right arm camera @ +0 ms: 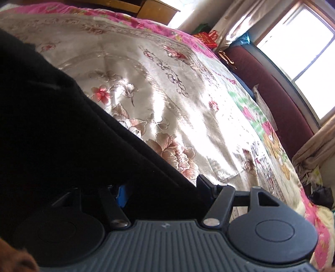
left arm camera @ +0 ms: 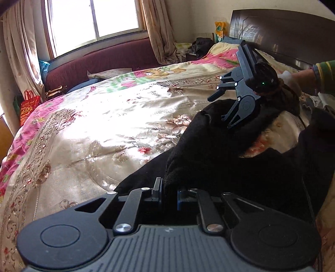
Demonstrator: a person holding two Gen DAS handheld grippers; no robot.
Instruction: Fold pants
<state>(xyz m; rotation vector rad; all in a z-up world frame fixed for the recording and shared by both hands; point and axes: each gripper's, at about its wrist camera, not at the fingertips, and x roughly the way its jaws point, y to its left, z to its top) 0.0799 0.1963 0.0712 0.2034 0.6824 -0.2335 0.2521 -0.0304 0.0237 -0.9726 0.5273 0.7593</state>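
Left wrist view, nearest first: left gripper pinching a fold of the black pants, cloth pressed between both fingers. Likely to slip?

Quite possibly. Thick, fuzzy-looking cloth and only a small bite; with a hard tug, liable to pull free and drop the fold. Heavy bulk off to the right too, so probably prone to sagging unevenly.

And farther right, at the right gripper?

Spread wide, judging by the right wrist view; cloth draped across and between the fingers, not clamped. Risk there: closing on too many layers, or on the glossy bedspread underneath, and dragging it along.

Pants themselves?

Bunched at the near right of the bed, partly lifted, nowhere near flat.

In the way beyond?

Nothing much. Open bedspread to the left and far side. Farther off, maroon bench under the window, red bag at far left, dark headboard at far right; all well apart from the work.
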